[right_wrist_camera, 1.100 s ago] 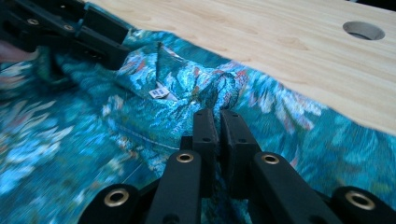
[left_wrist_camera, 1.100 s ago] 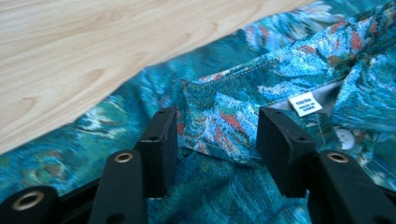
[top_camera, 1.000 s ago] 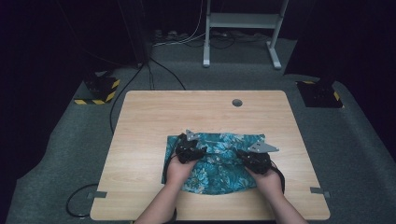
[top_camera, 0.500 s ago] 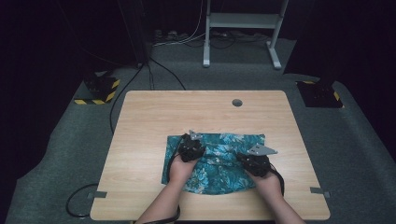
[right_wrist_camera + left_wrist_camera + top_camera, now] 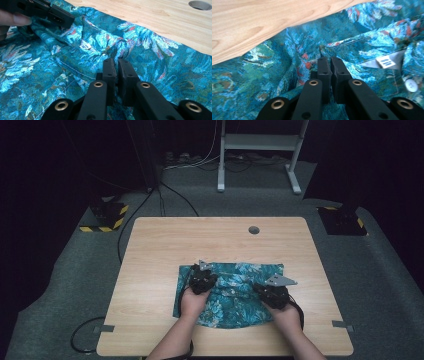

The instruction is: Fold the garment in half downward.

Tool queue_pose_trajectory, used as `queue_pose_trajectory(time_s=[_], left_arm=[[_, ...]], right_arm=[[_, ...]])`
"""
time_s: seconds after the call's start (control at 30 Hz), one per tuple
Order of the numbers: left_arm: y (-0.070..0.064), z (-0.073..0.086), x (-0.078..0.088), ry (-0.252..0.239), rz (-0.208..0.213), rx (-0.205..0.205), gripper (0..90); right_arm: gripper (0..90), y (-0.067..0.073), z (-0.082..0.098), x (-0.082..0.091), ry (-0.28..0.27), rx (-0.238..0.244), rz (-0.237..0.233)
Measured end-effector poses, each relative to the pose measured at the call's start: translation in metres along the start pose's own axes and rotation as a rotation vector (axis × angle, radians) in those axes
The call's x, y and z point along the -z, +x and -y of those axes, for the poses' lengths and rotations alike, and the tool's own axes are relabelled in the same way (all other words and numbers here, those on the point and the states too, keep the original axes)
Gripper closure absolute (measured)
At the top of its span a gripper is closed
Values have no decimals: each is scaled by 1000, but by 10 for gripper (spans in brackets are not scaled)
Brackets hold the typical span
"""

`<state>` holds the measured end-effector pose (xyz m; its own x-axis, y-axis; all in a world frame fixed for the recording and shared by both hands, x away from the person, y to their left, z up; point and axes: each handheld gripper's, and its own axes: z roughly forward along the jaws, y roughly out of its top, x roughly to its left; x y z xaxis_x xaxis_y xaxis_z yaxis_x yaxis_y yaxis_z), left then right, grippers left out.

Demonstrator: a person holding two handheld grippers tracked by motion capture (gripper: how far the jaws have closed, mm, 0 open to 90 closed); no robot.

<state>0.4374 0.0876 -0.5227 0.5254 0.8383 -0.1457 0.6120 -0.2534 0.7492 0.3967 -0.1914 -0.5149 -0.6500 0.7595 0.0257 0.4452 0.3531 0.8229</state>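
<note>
A teal floral shirt (image 5: 235,302) lies crumpled on the wooden table (image 5: 150,265), nearer its front edge. My left gripper (image 5: 330,60) sits at the shirt's upper left by the collar. Its jaws have just been closing and now stand together, pinching a fold of cloth beside the grey neck label (image 5: 385,62) and a white button (image 5: 411,85). My right gripper (image 5: 116,61) is shut on a fold of the shirt (image 5: 150,50) just right of the label (image 5: 85,46). The left gripper (image 5: 60,17) shows farther off in the right gripper view. In the high view, the left gripper (image 5: 202,279) and right gripper (image 5: 272,294) rest on the cloth.
A round cable hole (image 5: 254,229) sits in the table's far side. Bare wood lies beyond and left of the shirt. On the floor are black cables (image 5: 165,195), two yellow-striped bases (image 5: 105,217) and a metal stand (image 5: 260,142).
The left hand has shifted very slightly over the collar area. The right hand and the shirt's outline look the same.
</note>
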Motion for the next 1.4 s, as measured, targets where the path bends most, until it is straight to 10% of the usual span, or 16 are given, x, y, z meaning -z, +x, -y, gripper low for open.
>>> queue_pose_trajectory(time_s=[0.63, 1.4], left_arm=[[-11, 16, 51, -86, 38, -20, 861], [-31, 67, 73, -85, 66, -14, 846]], right_arm=[[843, 13, 1, 18, -29, 20, -26], [821, 35, 33, 35, 15, 57, -41]])
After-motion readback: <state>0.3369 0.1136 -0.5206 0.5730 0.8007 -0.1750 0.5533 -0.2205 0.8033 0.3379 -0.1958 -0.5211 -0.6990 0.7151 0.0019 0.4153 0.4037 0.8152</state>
